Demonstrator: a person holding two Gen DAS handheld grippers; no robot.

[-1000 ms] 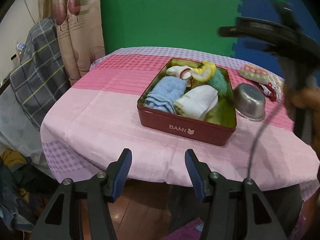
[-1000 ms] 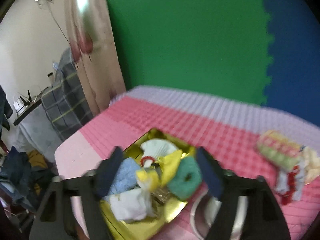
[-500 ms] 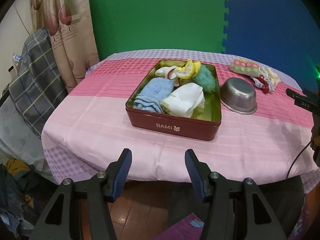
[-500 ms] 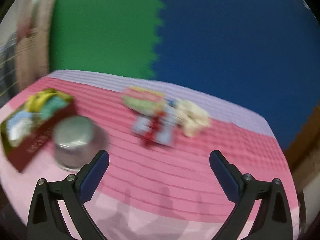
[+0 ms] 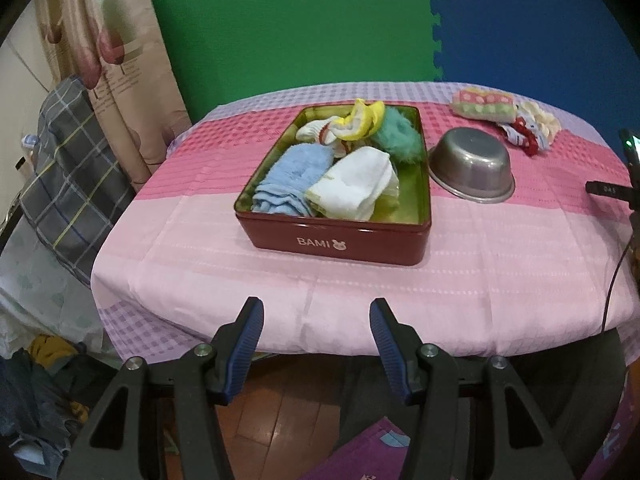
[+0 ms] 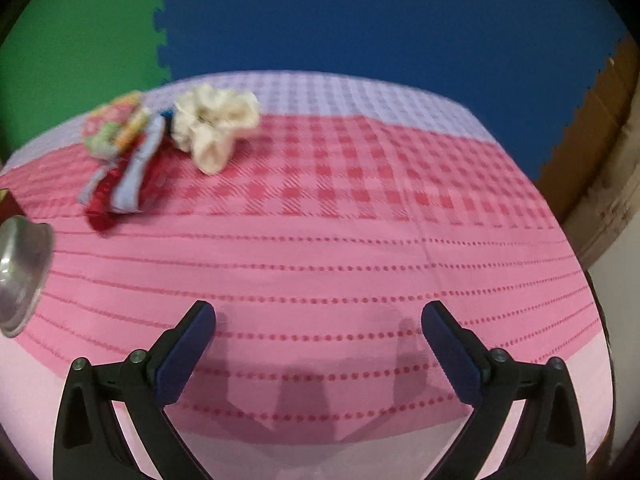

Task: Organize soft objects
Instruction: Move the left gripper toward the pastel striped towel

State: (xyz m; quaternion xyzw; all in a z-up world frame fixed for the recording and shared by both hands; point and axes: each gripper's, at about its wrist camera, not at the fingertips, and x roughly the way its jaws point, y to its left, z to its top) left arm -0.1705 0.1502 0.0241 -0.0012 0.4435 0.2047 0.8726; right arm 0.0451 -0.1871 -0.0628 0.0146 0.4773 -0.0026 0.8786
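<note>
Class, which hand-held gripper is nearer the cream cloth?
Right. The right hand-held gripper is over the table facing the cream cloth; the left hand-held gripper sits off the table's near edge.

On my table [image 5: 400, 304], the tin [image 5: 340, 240] held folded cloths [image 5: 352, 184]; the bowl [image 5: 472, 168] sat right of it, loose socks [image 6: 132, 152] behind the bowl.

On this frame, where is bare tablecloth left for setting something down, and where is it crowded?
Free: the pale pink strip between the red tin and the near table edge, the cloth left of the tin, and the wide pink stretch ahead of the right gripper. Crowded: the steel bowl sits close beside the tin, and the loose soft pile fills the far corner.
</note>
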